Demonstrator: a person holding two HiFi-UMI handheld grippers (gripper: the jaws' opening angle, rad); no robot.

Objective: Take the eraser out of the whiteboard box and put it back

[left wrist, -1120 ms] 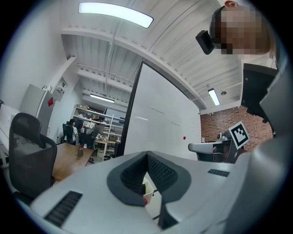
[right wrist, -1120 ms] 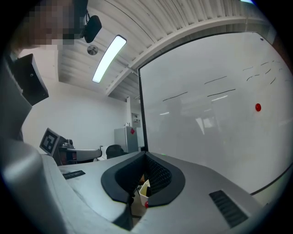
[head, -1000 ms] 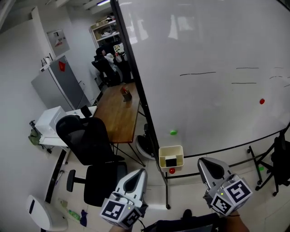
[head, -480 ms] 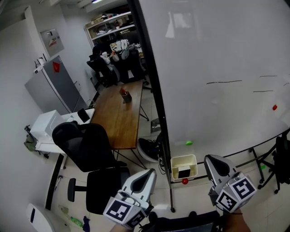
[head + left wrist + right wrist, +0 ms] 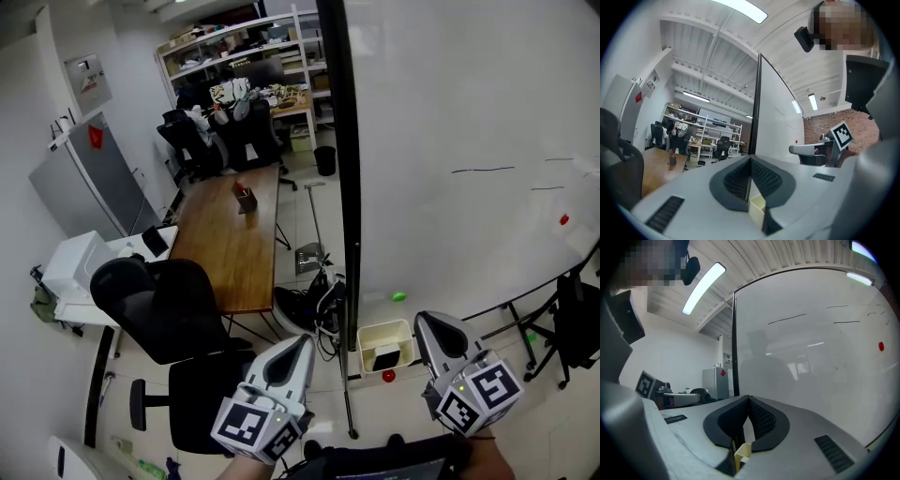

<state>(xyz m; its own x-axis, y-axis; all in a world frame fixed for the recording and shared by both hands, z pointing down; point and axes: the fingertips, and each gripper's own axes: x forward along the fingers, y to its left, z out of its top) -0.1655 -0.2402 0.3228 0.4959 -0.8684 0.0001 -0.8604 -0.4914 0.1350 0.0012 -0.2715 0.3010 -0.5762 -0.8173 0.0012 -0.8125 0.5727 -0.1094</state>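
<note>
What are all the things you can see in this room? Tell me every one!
whiteboard: one, white, fills the right side
whiteboard box: one, cream, at the board's bottom edge
eraser: one, dark, inside the box
red dots: two, one on the board, one under the box
green dot: one, on the board above the box
table: one, brown wood, left of the board
office chairs: several, black, nearest at the table's near end
cabinet: one, grey, far left
left gripper: one, grey-white, jaws shut, bottom centre
right gripper: one, grey-white, jaws shut, bottom right
</note>
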